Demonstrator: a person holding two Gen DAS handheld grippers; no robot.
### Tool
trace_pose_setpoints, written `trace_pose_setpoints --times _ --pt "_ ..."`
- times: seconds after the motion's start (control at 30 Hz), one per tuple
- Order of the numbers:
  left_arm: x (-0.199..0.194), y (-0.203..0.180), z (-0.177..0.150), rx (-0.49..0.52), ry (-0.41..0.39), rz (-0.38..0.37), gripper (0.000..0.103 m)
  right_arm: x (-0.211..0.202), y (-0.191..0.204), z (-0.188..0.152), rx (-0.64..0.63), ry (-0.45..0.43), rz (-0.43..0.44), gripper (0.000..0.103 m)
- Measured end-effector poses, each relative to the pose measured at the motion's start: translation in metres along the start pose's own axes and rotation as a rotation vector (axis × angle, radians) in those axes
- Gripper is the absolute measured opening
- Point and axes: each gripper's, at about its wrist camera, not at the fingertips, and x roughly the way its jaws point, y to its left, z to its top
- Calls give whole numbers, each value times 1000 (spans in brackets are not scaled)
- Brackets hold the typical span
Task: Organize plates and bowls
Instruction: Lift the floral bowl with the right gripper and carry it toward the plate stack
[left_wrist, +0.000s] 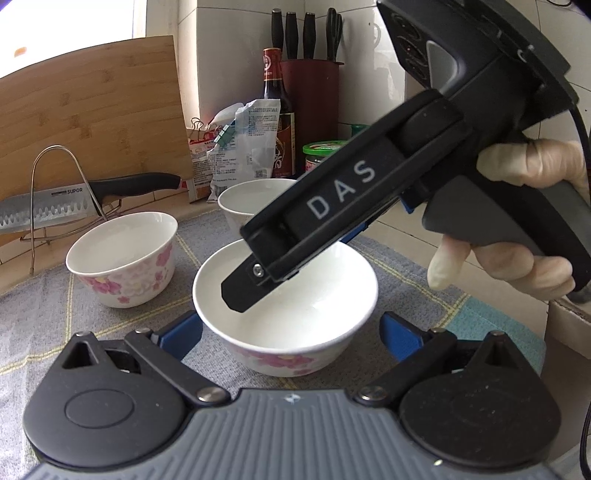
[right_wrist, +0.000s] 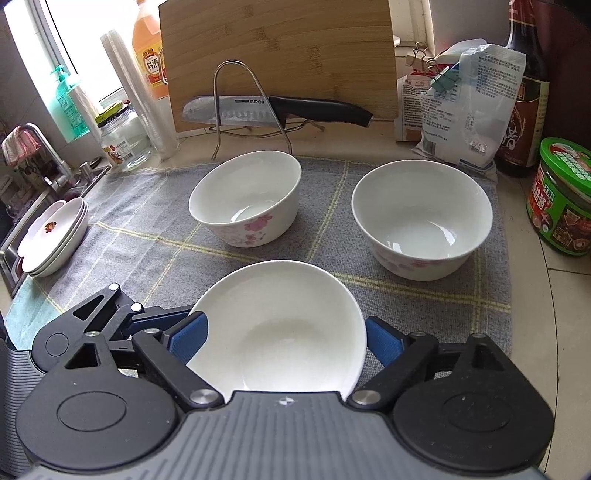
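We see the white floral porcelain bowl (right_wrist: 280, 325) at the near edge of the grey checked cloth (right_wrist: 147, 221). The right gripper (right_wrist: 284, 339) has its blue pads against the bowl's sides; the left gripper (left_wrist: 291, 332) straddles it, spread wide, pads apart from it.

Counter: we see a pale worktop (right_wrist: 546, 332).
Cloth: a grey checked mat (right_wrist: 147, 236) covers it.
On the cloth: three bowls (right_wrist: 251, 199), stacked plates (right_wrist: 55, 236).

We see a tiled wall (left_wrist: 229, 44), bright daylight through the window (right_wrist: 74, 33), a pale counter (right_wrist: 546, 295) and a sink (right_wrist: 22, 236) off left.
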Motion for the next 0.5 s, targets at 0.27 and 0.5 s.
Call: trace_pose_setpoints --times 0.27,0.5 --pt "1 1 1 -5 2 1 96 1 3 0 -12 7 -7 92" --pt "3 1 2 10 4 9 95 1 1 2 -11 20 0 92"
